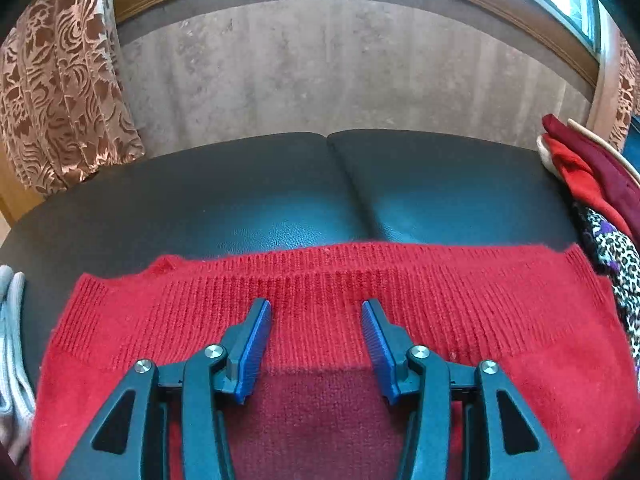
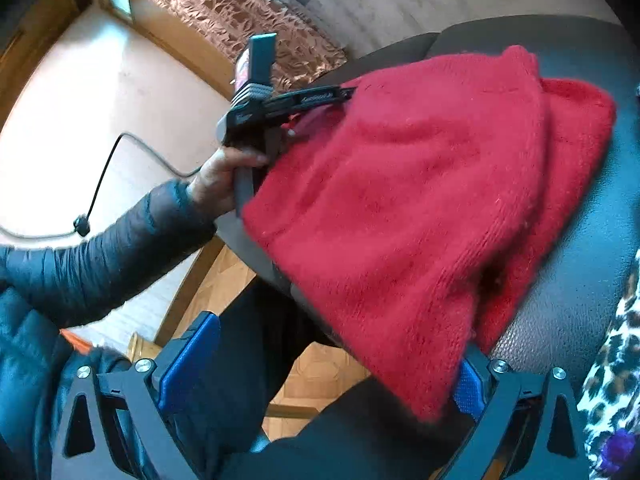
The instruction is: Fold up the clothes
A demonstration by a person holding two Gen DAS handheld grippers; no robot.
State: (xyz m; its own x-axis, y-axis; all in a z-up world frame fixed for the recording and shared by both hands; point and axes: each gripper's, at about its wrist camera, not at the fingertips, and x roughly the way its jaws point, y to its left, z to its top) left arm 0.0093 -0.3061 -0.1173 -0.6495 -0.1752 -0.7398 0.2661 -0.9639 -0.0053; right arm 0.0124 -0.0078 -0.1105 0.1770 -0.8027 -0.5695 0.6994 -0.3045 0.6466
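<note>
A red knit sweater [image 1: 320,312] lies folded on a black leather table [image 1: 280,192], ribbed hem towards the far side. My left gripper [image 1: 316,312] is open just above the sweater, near its hem, holding nothing. In the right wrist view the sweater [image 2: 420,184] lies in stacked layers and hangs over the table's near edge. My right gripper [image 2: 340,364] is open at that overhanging edge; the right blue finger [image 2: 470,390] is partly hidden behind the cloth. The left gripper's body [image 2: 276,108] and the hand holding it show at the sweater's far side.
A pile of red, maroon and leopard-print clothes [image 1: 600,208] lies at the table's right. White cloth [image 1: 12,340] lies at the left edge. A patterned brown curtain [image 1: 60,92] hangs beyond. A black cable [image 2: 100,176] runs across the floor.
</note>
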